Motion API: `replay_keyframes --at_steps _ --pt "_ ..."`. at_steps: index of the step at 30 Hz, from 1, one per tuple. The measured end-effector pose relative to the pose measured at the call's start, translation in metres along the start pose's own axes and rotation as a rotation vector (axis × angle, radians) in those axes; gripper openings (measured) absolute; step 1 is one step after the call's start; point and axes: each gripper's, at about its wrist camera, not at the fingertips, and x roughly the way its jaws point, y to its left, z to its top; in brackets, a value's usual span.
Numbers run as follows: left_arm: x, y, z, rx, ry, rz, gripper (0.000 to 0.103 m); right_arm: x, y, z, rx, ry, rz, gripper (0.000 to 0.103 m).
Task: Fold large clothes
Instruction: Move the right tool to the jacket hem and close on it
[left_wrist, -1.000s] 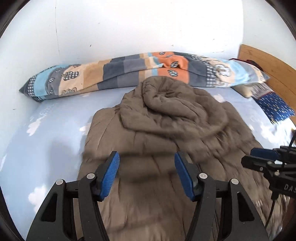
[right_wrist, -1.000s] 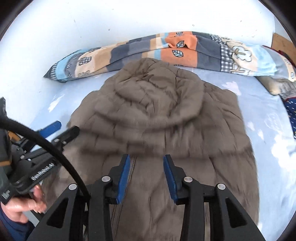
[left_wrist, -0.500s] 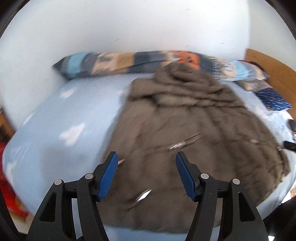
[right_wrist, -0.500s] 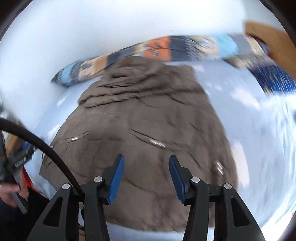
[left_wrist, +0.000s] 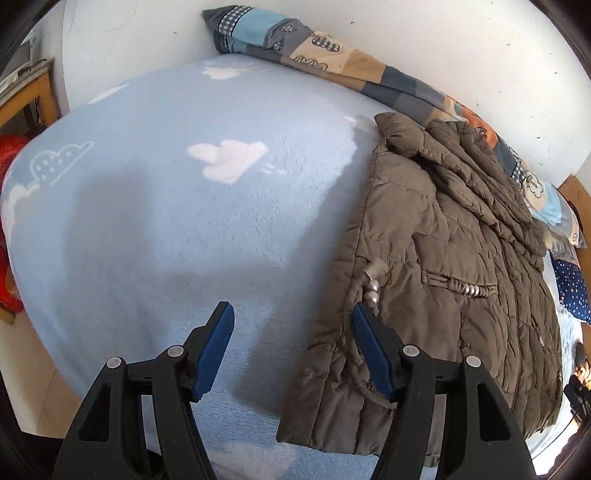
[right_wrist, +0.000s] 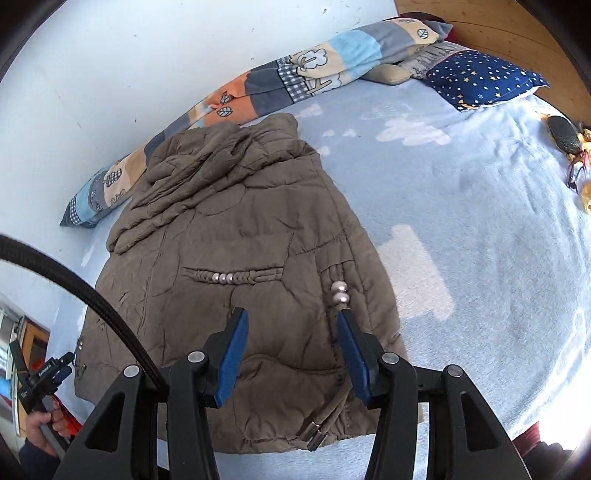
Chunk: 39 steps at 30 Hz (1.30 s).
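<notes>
While the brown quilted jacket (right_wrist: 240, 258) lies spread flat on the light blue bedspread (left_wrist: 166, 221), hood end toward the wall and hem toward me, I judge that I am at the approach before a fold, with nothing gripped yet. Starting at the left, my left gripper (left_wrist: 291, 347) hangs over the jacket's left hem edge, its jaws spread with only bare bedspread and the jacket's side seam under them, and its right pad just over the fabric. To its right, my right gripper (right_wrist: 291, 354) hovers above the hem on the other side, jaws apart and pinching nothing, with the belt buckle (right_wrist: 316, 435) just below them. Next I would bring each claw down onto a hem corner, close on the whole padded thickness, and lift both together toward the hood. The pearl beads (right_wrist: 340, 291) and the buckle could keep a pad from seating, so I would bite clear of them. Behind the jacket, the patchwork bolster (right_wrist: 258, 92) touches the hood and leaves little room for the fold to land. Farther right, the starry pillow (right_wrist: 480, 77) and the glasses (right_wrist: 576, 170) lie well apart.
</notes>
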Motion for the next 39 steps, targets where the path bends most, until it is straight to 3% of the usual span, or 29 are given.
replay_keyframes --at_steps 5,12,15,19,27,29,33,39 --pt "0.001 -0.003 -0.001 0.003 0.012 -0.018 0.065 0.006 0.009 0.002 -0.035 0.002 -0.006 0.054" --pt "-0.005 -0.037 -0.005 0.193 -0.043 0.031 0.065 0.004 0.013 -0.002 -0.068 -0.001 0.014 0.054" --pt "-0.019 -0.035 0.014 0.183 -0.036 -0.065 0.065 -0.002 0.006 0.002 -0.046 -0.018 0.011 0.054" --pt "-0.061 -0.038 0.044 0.241 -0.051 -0.186 0.065 -0.015 -0.006 0.011 -0.004 -0.072 -0.006 0.054" --pt "-0.124 -0.028 0.08 0.174 -0.016 -0.469 0.07 -0.032 -0.006 0.017 -0.002 -0.124 0.028 0.054" --pt "-0.123 -0.029 0.077 0.18 -0.02 -0.43 0.073 -0.034 -0.004 0.017 -0.01 -0.129 0.03 0.054" --pt "-0.09 -0.034 0.045 0.213 0.063 -0.334 0.073 -0.038 -0.008 0.018 -0.011 -0.129 0.051 0.055" --pt "-0.029 -0.019 0.002 0.119 0.199 -0.255 0.073 -0.041 -0.033 0.013 0.054 -0.105 0.059 0.059"
